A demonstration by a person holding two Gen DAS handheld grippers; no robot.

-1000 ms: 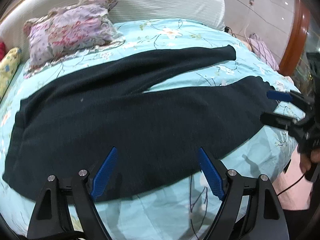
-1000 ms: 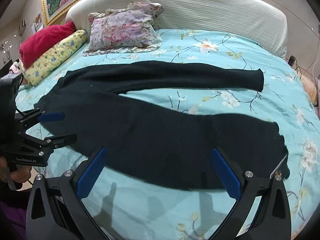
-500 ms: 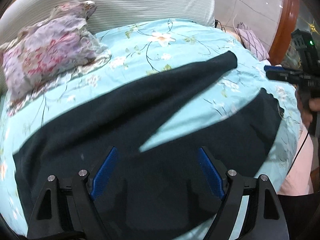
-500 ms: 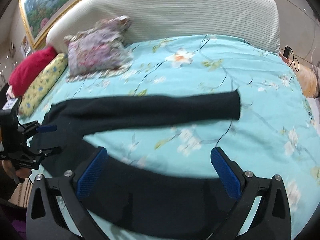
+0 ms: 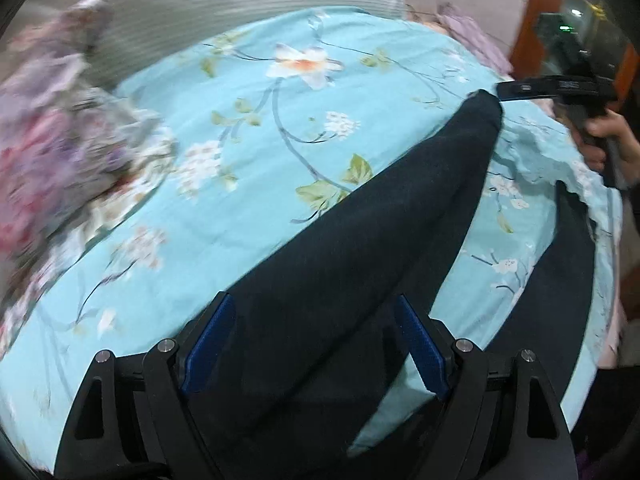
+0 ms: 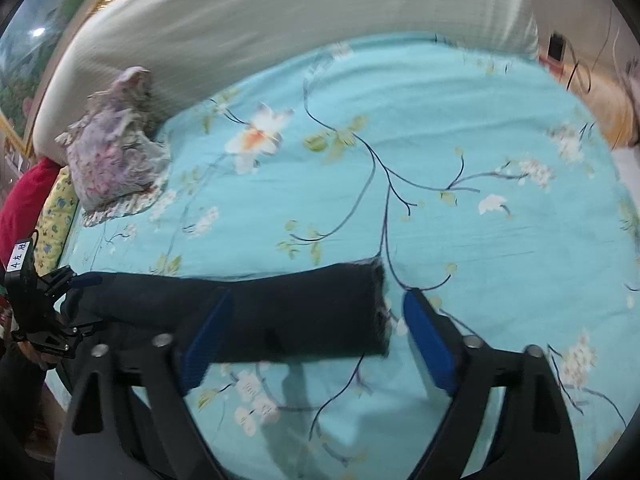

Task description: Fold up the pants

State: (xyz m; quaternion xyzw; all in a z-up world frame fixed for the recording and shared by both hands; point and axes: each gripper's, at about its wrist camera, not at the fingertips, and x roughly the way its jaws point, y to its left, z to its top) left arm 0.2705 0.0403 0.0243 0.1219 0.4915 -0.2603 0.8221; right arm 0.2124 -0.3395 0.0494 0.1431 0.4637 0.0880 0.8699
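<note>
Black pants (image 5: 360,264) lie spread on a light blue floral bed sheet (image 5: 248,168), the two legs apart in a V. My left gripper (image 5: 316,348) is open, low over the upper part of the far leg near the waist. My right gripper (image 6: 316,328) is open, low over the cuff end of the far leg (image 6: 304,312); the cuff lies between its blue pads (image 6: 428,340). The right gripper also shows in the left wrist view (image 5: 536,90), by the cuff. The left gripper shows in the right wrist view (image 6: 76,300) at the waist end.
A floral pillow (image 6: 116,156) lies at the head of the bed against a white padded headboard (image 6: 280,32). A red pillow (image 6: 24,204) and a yellow one (image 6: 56,216) sit at the far left. Bed edge and floor lie beyond the right side (image 5: 616,280).
Both grippers have moved forward across the bed, from over the near leg to over the far leg. The left is now near the waist, the right at the far cuff.
</note>
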